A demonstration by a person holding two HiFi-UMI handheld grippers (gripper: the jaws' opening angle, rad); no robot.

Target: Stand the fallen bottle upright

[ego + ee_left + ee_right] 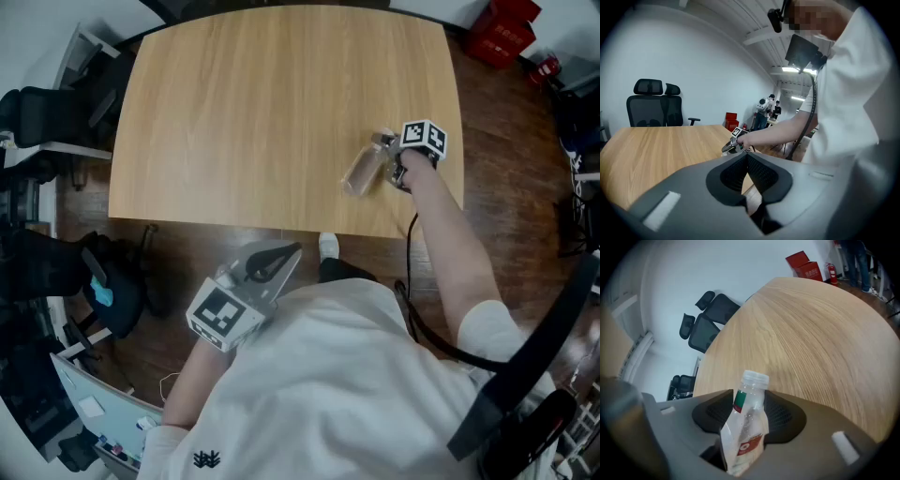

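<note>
**Right gripper clamped on the plastic bottle, left gripper closed and empty**

In the head view, the clear plastic bottle (361, 172) is at the right of the frame. It is on the wooden table (262, 122), near the front right edge, and it looks laid over on a slant. The right gripper (392, 167) is at the bottle from the right side, with its marker cube (425, 139) on top. The left gripper (284, 256) is at lower centre, off the table and above the brown floor (187, 244), with its jaws together.

In the left gripper view, the two jaws meet in the middle of the frame and nothing is between them. Beyond them, at centre, the bottle and the other gripper appear small on the table. A black office chair (655, 108) stands at the left.

In the right gripper view, both jaws press on the body of the bottle (743, 437) at lower centre. Its white cap (754, 378) points up the frame, beyond the jaw tips. The table top fills the right half.
</note>
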